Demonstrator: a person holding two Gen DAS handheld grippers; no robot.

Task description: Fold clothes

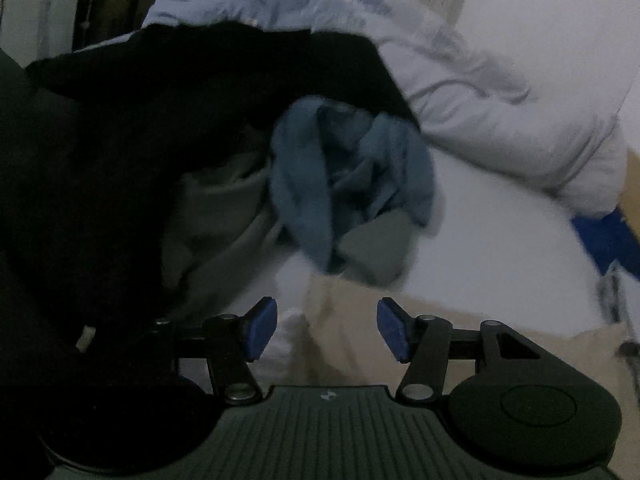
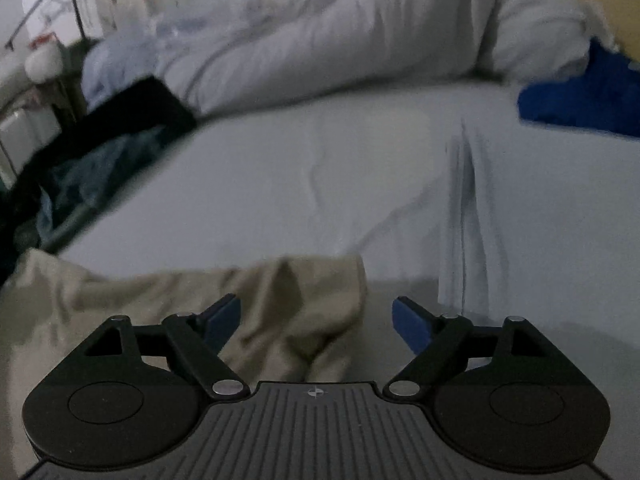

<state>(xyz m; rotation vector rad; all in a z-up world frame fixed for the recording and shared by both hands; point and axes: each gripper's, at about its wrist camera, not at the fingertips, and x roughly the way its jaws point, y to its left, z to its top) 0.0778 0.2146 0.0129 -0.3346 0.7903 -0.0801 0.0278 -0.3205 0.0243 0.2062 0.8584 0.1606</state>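
Note:
A beige garment lies on the white bed sheet just ahead of my right gripper, which stands open over its right edge with no cloth pinched. The same beige garment shows under my left gripper, also open, its blue pads apart and touching nothing. Beyond the left gripper lies a heap of clothes: a crumpled blue garment, a grey-green one and a black one. That heap sits at the far left in the right wrist view.
A bunched white duvet runs along the back of the bed, with a pale blue cloth at its left end. A bright blue cloth lies at the right. A folded pale garment rests right of the beige one.

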